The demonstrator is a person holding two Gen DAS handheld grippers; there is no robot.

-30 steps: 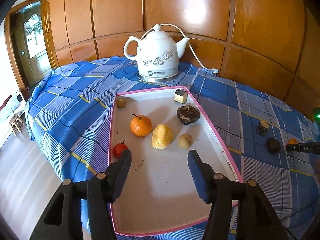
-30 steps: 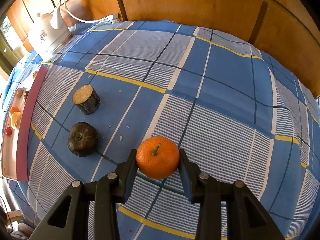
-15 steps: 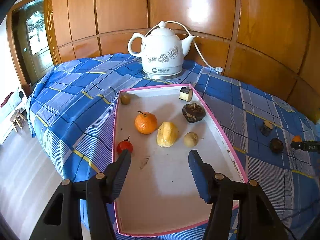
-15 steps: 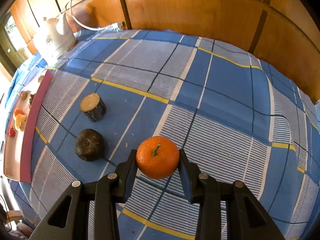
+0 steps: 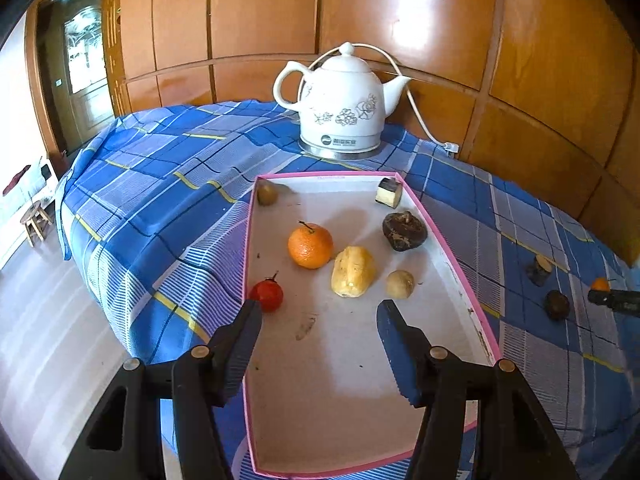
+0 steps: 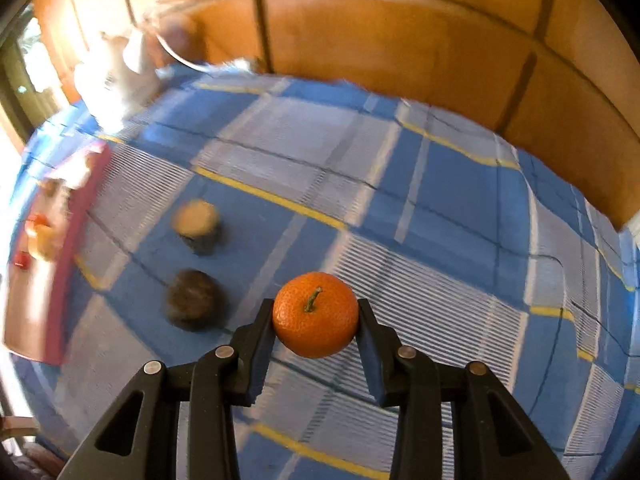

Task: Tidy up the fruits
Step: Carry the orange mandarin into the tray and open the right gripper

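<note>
My right gripper (image 6: 316,320) is shut on a mandarin (image 6: 315,314) and holds it above the blue checked cloth. A dark round fruit (image 6: 193,299) and a cut dark stub (image 6: 198,226) lie on the cloth to its left. The pink-rimmed white tray (image 5: 448,256) holds an orange (image 5: 310,245), a small red fruit (image 5: 267,295), a yellow peeled fruit (image 5: 353,271), a dark fruit (image 5: 404,231) and others. My left gripper (image 5: 318,324) is open and empty above the tray's near half.
A white electric kettle (image 5: 340,114) with its cord stands behind the tray against the wood-panelled wall. The table's left edge drops to the floor, where a small stool (image 5: 36,222) stands. The tray also shows blurred at the left of the right wrist view (image 6: 60,280).
My right gripper has lifted the mandarin higher off the cloth and is moving, blurring the view. My left gripper has drawn back and up a little from the tray.
</note>
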